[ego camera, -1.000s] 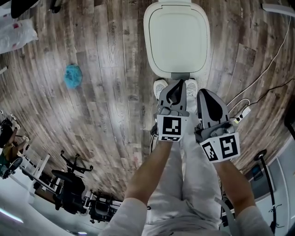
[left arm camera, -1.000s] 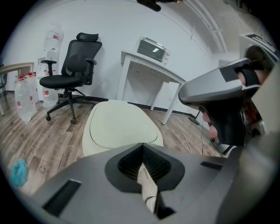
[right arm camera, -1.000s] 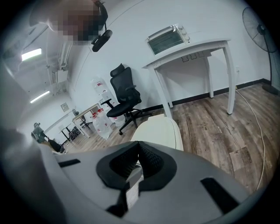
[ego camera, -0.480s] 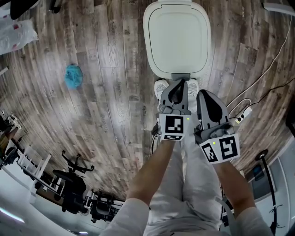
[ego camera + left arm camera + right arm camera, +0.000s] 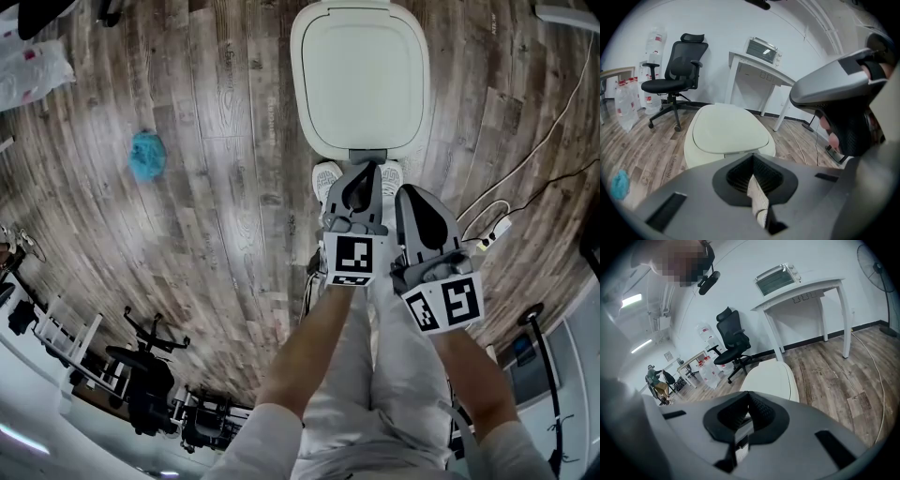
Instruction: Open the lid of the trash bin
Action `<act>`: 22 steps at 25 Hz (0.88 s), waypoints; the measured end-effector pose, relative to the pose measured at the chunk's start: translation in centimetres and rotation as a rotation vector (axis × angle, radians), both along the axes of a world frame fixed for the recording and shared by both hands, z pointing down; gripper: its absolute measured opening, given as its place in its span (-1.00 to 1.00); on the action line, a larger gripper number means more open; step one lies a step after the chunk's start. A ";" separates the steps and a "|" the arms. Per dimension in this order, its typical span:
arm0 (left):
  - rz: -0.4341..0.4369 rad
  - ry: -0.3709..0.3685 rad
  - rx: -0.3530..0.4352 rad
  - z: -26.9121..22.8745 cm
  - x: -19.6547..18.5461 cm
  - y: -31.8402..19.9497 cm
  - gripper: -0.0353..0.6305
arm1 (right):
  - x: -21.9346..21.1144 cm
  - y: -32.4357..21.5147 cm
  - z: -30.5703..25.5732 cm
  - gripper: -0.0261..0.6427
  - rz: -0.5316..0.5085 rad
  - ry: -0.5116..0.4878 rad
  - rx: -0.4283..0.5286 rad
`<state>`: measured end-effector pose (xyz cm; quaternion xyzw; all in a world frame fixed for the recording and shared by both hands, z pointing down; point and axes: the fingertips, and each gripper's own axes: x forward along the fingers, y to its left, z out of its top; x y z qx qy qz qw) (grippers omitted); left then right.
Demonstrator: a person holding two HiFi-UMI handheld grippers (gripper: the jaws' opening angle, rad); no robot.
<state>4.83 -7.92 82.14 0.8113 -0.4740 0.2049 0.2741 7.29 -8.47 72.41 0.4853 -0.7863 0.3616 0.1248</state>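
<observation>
The white trash bin (image 5: 360,80) stands on the wooden floor just ahead of the person's shoes (image 5: 326,178), its lid down and its grey pedal (image 5: 367,155) at the near side. My left gripper (image 5: 356,192) hangs over the shoes, just short of the bin's front edge, jaws shut and empty. My right gripper (image 5: 419,220) is beside it, a little nearer the body, also shut on nothing. In the left gripper view the bin (image 5: 729,131) fills the middle beyond the left gripper (image 5: 754,180). The right gripper view shows the bin (image 5: 771,378) past the right gripper (image 5: 745,420).
A blue crumpled object (image 5: 147,155) lies on the floor to the left. Cables and a power strip (image 5: 492,230) run at the right. A black office chair (image 5: 675,79), water bottles (image 5: 623,103) and a white table (image 5: 759,63) with a toaster oven stand behind the bin.
The right gripper has drifted slightly left, closer to the left gripper. The bin lid stays closed and the left gripper has barely moved.
</observation>
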 end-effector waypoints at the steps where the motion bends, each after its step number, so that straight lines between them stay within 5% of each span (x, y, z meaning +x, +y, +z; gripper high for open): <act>1: 0.000 0.001 0.000 0.0 0.0 0.0 -0.90 | -0.1 0.0 0.0 -0.87 0.000 -0.001 0.000; 22: 0.004 -0.005 0.008 0.2 0.0 0.0 -0.90 | -0.2 0.4 0.7 -0.87 -0.005 -0.004 -0.013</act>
